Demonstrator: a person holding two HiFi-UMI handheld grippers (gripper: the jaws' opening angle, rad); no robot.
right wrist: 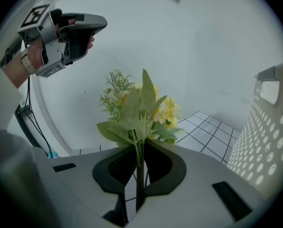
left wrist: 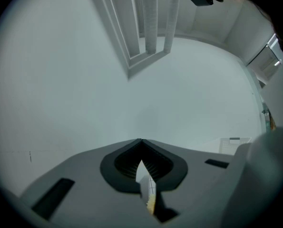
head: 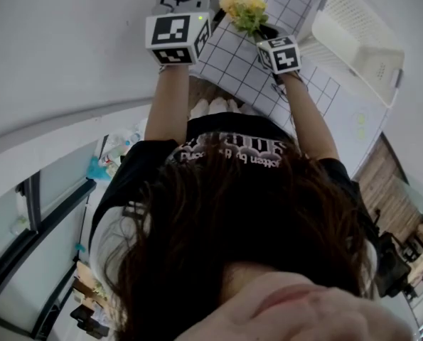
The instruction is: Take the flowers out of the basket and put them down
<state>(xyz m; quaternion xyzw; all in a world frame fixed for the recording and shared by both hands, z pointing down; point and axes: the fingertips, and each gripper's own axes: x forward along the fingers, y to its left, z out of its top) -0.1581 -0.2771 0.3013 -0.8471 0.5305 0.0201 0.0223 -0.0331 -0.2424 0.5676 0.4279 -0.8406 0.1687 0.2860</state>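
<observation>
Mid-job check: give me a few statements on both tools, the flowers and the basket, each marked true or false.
1. The right tool is clamped on the stems of the flowers. True.
2. The flowers lie inside the basket. False: they are held outside it, over the gridded mat, with the basket off to the side.
3. The left tool grips a second bunch. False: its jaws are together with nothing between them.
4. The basket is white with perforated walls. True.
5. The flowers are yellow with green leaves. True.
</observation>
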